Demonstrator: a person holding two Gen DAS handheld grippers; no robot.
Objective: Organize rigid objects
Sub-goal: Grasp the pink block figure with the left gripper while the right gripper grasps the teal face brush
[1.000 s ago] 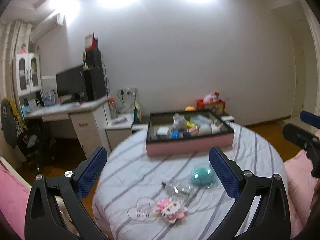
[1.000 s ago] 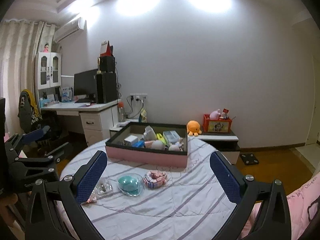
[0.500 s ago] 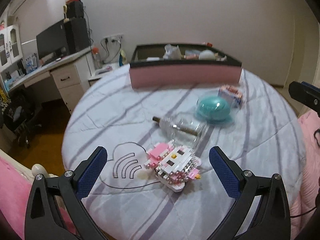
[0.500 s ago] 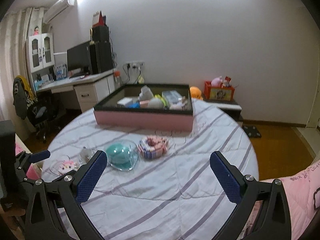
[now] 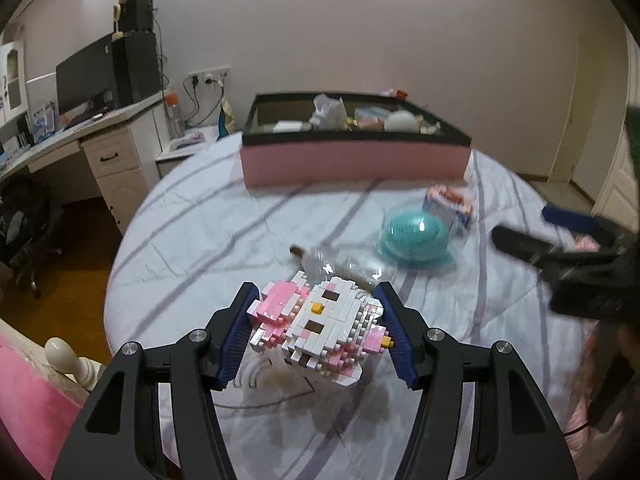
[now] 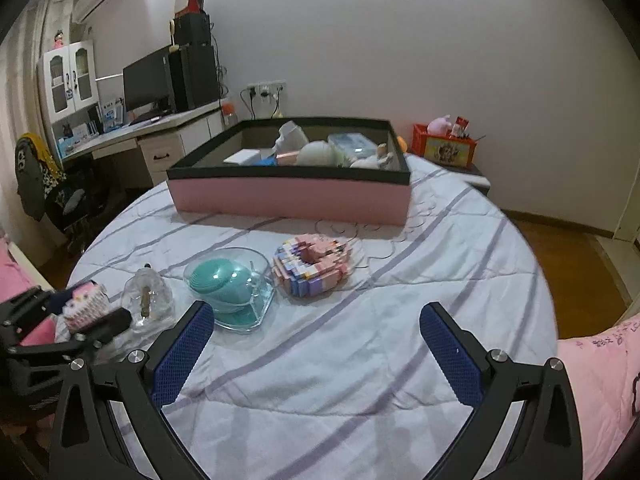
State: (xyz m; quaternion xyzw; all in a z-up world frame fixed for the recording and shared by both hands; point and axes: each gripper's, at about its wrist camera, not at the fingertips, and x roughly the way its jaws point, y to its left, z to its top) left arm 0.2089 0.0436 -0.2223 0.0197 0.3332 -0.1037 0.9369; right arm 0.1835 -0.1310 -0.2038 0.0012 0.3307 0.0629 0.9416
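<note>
A pink and white brick-built cat figure (image 5: 320,328) sits at the near edge of the round striped bed (image 5: 192,220). My left gripper (image 5: 318,336) is closing its jaws on it, and both blue pads touch the figure's sides. A clear glass bottle (image 5: 344,268) lies just behind it. Further back are a teal brush in a clear dish (image 6: 224,280) and a pastel brick ring (image 6: 312,264). The pink box (image 6: 288,198) at the far side holds several items. My right gripper (image 6: 316,356) hangs open over bare bedding, nothing between its fingers.
A desk (image 6: 160,128) with a monitor and a chair draped in clothes stand to the left of the bed. A red crate (image 6: 444,146) sits on a low stand behind the box. Pink bedding (image 6: 600,380) lies at the right edge, and a bedpost knob (image 5: 60,350) at the left.
Both grippers have tipped down and come closer to the bed. The left jaws, wide apart before, have come in around the cat figure. The right gripper stays open.
</note>
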